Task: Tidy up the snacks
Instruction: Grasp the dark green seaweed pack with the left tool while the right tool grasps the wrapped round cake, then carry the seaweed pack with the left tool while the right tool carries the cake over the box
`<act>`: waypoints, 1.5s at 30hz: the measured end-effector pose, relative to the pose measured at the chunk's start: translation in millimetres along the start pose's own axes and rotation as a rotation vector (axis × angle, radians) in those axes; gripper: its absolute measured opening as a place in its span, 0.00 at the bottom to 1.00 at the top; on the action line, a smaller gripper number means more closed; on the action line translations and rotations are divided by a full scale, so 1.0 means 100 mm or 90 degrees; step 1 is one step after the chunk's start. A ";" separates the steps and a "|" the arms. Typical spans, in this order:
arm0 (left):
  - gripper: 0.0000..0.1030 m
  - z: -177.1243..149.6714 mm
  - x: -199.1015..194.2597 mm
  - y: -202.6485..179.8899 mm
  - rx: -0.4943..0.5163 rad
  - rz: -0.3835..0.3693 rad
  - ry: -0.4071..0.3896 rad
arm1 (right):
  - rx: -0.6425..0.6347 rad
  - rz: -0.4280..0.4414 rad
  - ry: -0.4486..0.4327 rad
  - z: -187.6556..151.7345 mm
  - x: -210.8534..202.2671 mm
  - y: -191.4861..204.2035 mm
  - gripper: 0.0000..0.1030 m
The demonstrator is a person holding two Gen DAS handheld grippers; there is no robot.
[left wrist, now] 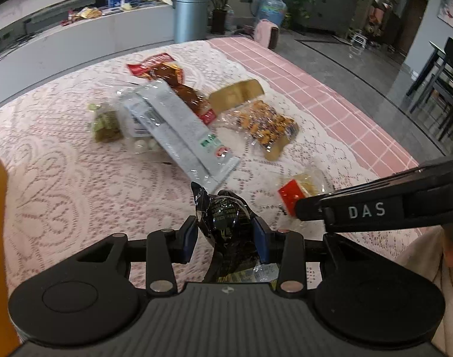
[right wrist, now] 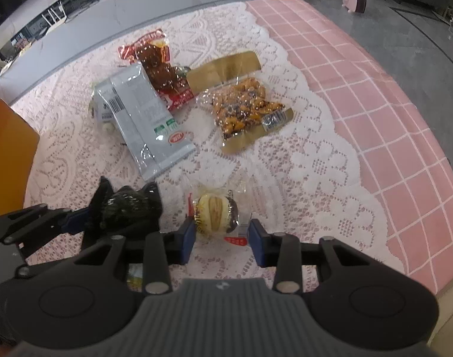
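Note:
My left gripper [left wrist: 225,232] is shut on a black foil snack packet [left wrist: 226,220], held just above the lace cloth; it also shows in the right wrist view [right wrist: 125,205]. My right gripper [right wrist: 222,232] is open, its blue pads on either side of a small clear-wrapped pastry [right wrist: 214,212] that lies on the cloth; in the left wrist view the pastry [left wrist: 300,189] shows a red label. Further back lie a grey-white packet [right wrist: 140,119], a red packet of brown snacks [right wrist: 158,65], a gold-edged bag of orange nuts [right wrist: 244,110] and a small green snack bag [left wrist: 104,123].
An orange box [right wrist: 6,151] stands at the left edge. The pink checked tablecloth [right wrist: 375,104] runs to the table's right edge, with floor beyond. A grey bin [left wrist: 190,17], a water jug [left wrist: 271,6] and a long counter [left wrist: 78,35] stand behind the table.

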State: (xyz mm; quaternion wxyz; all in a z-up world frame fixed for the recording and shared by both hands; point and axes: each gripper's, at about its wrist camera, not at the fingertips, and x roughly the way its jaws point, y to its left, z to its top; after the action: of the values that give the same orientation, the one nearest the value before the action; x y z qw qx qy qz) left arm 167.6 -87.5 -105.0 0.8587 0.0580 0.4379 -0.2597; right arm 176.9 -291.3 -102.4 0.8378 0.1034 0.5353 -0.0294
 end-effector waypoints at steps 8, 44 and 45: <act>0.43 0.06 -0.30 0.15 -0.055 0.032 -0.035 | -0.009 0.008 -0.025 -0.04 -0.07 0.00 0.36; 0.43 -0.09 -2.27 0.98 -0.164 0.229 -0.175 | -0.160 0.155 -0.271 -0.24 -1.24 1.32 0.36; 0.43 -0.11 -2.32 1.05 -0.172 0.235 -0.178 | -0.174 0.164 -0.273 -0.24 -1.25 1.42 0.36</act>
State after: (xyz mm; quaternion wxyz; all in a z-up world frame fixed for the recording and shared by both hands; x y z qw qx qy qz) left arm 100.3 97.6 56.0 0.9438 -0.0149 0.3274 -0.0431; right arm 125.4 -155.1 21.1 0.9349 0.0479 0.3271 0.1288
